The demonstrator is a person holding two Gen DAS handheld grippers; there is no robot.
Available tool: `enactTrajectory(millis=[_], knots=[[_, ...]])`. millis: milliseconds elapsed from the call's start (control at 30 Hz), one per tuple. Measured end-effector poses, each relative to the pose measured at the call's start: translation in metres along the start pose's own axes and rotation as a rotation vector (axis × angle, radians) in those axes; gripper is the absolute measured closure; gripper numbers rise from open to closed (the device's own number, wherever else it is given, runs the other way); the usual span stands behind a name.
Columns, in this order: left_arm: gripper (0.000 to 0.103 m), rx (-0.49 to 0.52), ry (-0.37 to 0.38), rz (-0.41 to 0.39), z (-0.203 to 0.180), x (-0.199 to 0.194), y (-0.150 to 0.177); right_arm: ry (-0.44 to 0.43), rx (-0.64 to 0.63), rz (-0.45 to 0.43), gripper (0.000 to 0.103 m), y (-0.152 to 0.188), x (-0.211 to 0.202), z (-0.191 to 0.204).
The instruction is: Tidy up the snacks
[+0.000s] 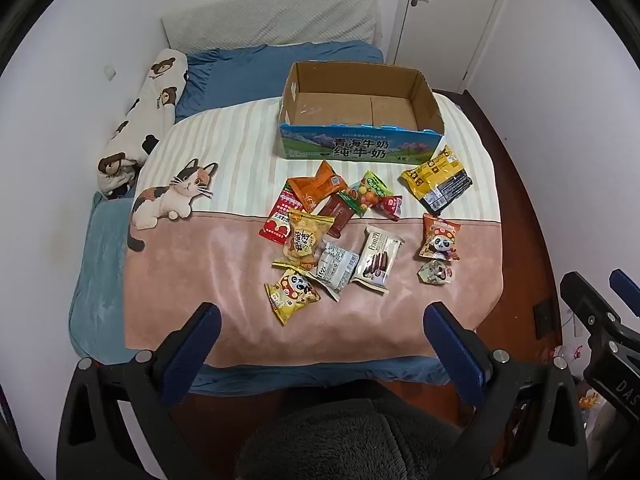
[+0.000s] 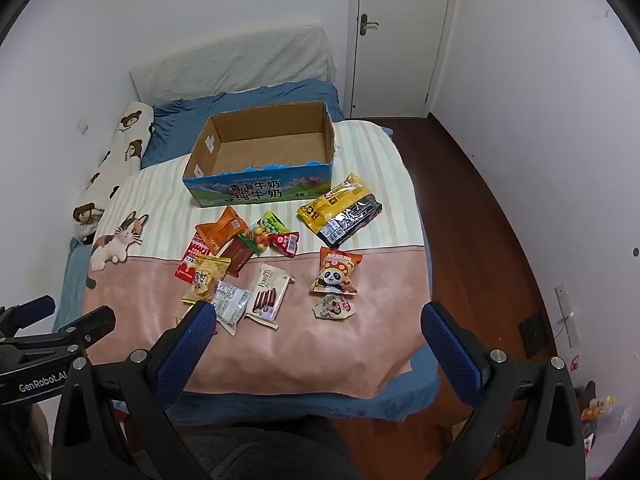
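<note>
Many snack packs (image 1: 340,236) lie spread on the pink and striped blanket (image 1: 200,280) on the bed, just in front of my empty cardboard box (image 1: 360,108). I see my left gripper (image 1: 322,328) and my right gripper (image 2: 320,328) above the near edge of the bed, both with jaws spread wide and holding nothing.
</note>
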State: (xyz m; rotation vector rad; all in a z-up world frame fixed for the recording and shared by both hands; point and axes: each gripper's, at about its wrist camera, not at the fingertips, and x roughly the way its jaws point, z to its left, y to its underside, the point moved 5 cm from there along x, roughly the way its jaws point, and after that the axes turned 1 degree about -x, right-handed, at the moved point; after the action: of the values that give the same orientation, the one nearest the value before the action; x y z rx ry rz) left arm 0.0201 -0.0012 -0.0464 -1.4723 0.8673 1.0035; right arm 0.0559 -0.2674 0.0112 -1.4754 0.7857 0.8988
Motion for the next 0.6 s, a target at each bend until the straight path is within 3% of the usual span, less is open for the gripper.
enactTrajectory(millis=[600], knots=[[0.0, 0.007, 0.003, -0.01, -0.01, -0.011, 0.0, -0.004, -0.011, 0.009, 0.0, 0.002, -0.003, -0.003]])
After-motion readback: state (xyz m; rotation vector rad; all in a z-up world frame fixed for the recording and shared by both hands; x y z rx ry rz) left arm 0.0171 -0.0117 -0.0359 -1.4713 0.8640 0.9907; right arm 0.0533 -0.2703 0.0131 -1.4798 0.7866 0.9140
